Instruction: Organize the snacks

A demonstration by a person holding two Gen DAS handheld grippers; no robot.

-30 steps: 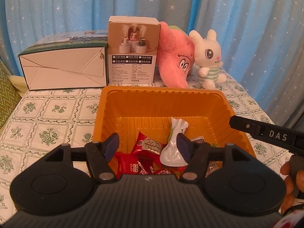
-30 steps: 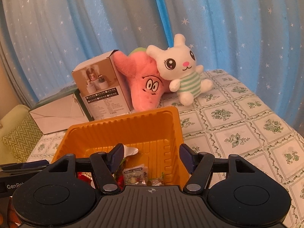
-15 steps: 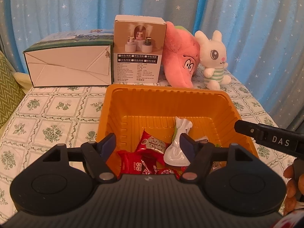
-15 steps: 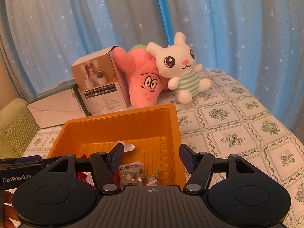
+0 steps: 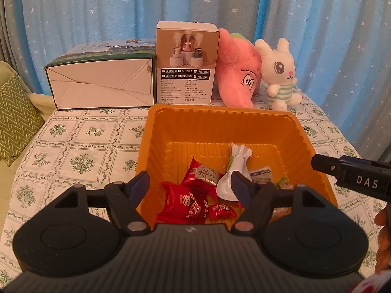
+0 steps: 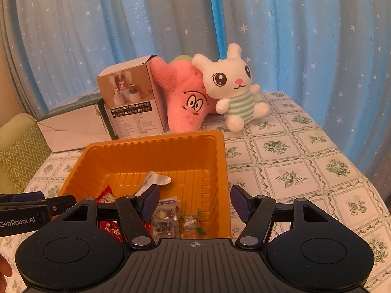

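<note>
The orange plastic tray (image 5: 221, 119) sat on the table with ribbed walls and a rolled rim, and all the snacks were down in its near end: a couple of shiny red wrappers (image 5: 182, 201), another red packet with white lettering (image 5: 204, 174) leaning up behind them, a white twisted pouch (image 5: 233, 171) standing kinda upright in the middle, a small pale printed sachet (image 5: 261, 173) and some clear-wrapped candies (image 6: 189, 223) off toward the right side. The far half of the tray was just bare orange bottom. The left gripper (image 5: 190, 186) hovered over the near edge with its jaws spread wide, having just opened a touch more, and nothing pinched between them, though the white pouch showed right by the inner side of its right finger. The right gripper (image 6: 194, 201) was also released, jaws apart and empty, straddling the tray's right wall from above. The tablecloth (image 6: 290, 175) was white with green floral squares. Behind the tray stood a brown product box (image 5: 187, 63) with a humidifier picture, a long white-and-green carton (image 5: 100, 83) lying to its left, then a pink star plush (image 5: 240, 73) and a white bunny plush (image 5: 281, 73) in a striped shirt leaning against it. Blue curtains (image 6: 281, 24) with little white stars covered the whole back, and a green zigzag cushion (image 5: 14, 122) peeked in at the left.
</note>
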